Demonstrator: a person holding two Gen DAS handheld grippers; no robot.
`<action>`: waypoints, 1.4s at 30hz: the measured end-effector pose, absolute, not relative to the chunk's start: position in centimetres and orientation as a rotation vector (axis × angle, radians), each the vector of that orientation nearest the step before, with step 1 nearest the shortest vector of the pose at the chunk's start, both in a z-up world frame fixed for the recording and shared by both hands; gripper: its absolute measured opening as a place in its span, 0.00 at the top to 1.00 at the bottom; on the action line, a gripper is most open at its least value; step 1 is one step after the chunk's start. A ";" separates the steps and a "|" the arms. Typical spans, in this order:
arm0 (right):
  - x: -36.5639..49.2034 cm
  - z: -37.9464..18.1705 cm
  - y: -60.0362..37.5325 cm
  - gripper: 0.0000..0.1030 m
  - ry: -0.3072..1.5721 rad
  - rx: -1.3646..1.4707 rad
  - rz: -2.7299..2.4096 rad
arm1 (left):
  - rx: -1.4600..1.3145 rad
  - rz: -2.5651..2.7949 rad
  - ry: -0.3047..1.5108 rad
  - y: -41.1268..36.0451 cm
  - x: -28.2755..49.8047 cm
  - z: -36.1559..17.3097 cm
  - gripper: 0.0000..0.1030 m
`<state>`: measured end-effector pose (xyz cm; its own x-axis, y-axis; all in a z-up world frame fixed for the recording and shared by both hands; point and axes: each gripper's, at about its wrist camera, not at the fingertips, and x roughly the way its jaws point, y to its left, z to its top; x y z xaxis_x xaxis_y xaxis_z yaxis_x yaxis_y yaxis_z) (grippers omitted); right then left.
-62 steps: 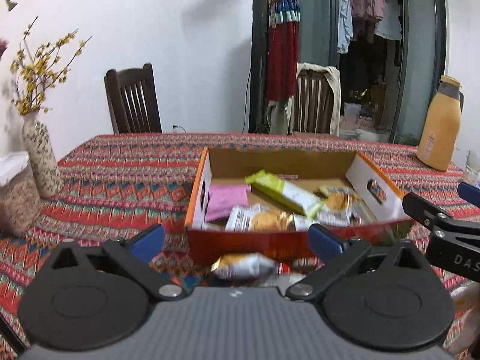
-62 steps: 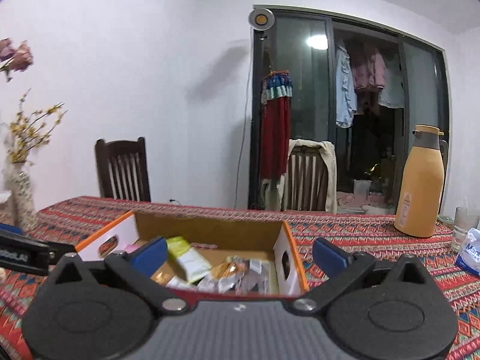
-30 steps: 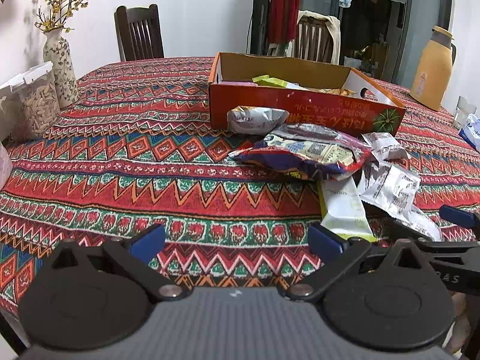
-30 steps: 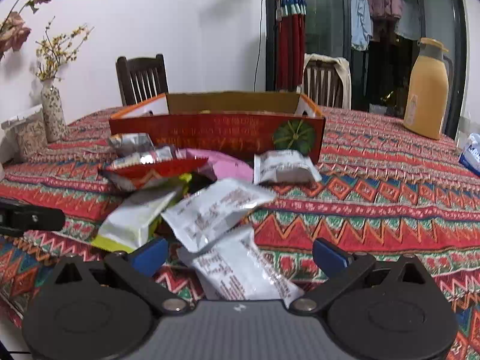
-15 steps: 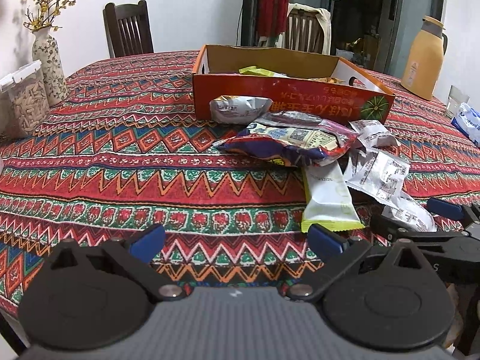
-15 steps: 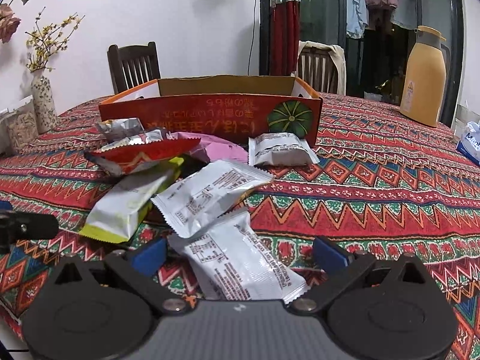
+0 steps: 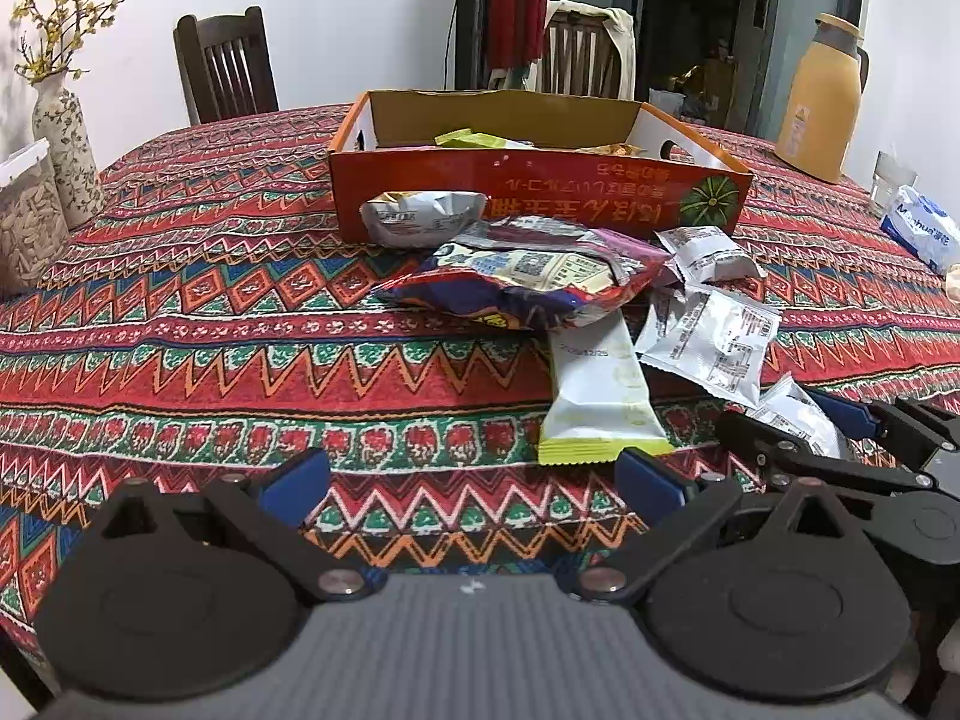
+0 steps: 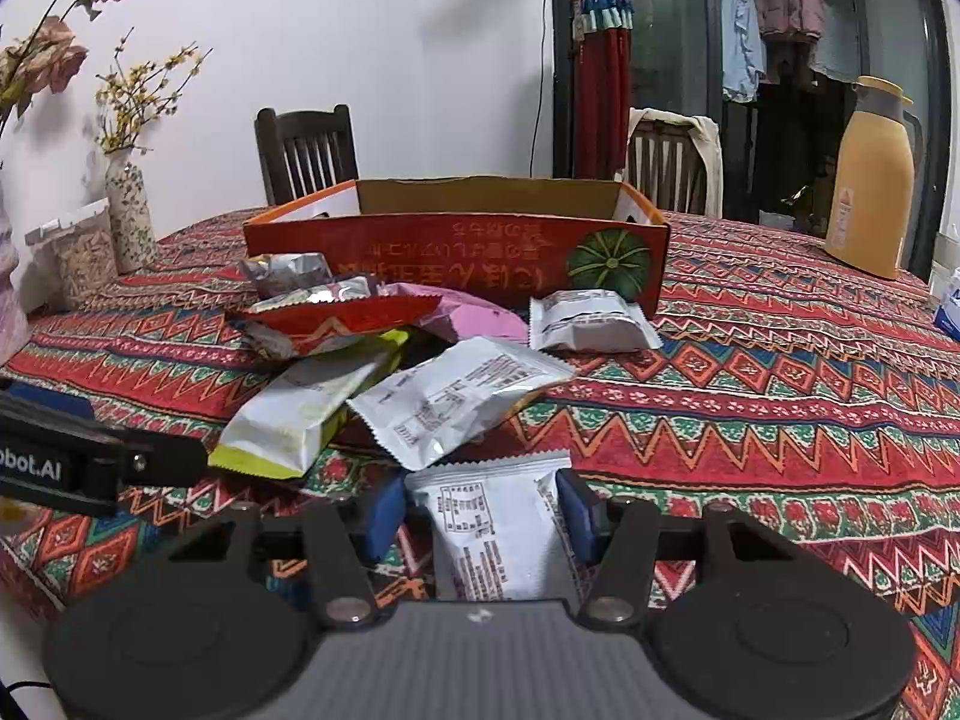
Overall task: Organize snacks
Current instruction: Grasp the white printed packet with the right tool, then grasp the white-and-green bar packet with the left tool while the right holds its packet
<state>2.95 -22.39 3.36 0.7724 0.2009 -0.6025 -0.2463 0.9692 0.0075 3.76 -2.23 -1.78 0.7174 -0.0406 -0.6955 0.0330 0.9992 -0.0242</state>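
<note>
Right tongs (image 8: 480,519) close around a white packet (image 8: 498,534) at lower centre; left tongs (image 7: 474,483) gape empty. The slick, crinkly wrapper could slip free or drag the overlapping packet (image 8: 456,399) along.

Box (image 8: 456,252) contents hidden behind its near wall in right wrist view; yellow-green bar (image 8: 306,408) far end buried under red packet (image 8: 342,315); box print too small to read
</note>
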 end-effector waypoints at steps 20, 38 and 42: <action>3.4 5.3 -26.3 0.48 0.514 -0.007 0.190 | -0.043 -0.063 0.756 -5.5 7.1 -1.7 0.00; 4.4 5.1 -26.9 0.48 0.507 0.011 0.236 | -0.020 -0.093 0.763 -7.4 9.7 -2.7 0.61; 4.0 5.3 -26.9 0.48 0.500 0.011 0.237 | -0.028 -0.117 0.725 -6.8 8.4 -1.7 0.61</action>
<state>3.96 -26.90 5.34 0.8505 0.2280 -0.4740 -0.2226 0.9725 0.0683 8.36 -6.83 -1.66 0.7421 -0.1166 -0.6601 0.0969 0.9931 -0.0664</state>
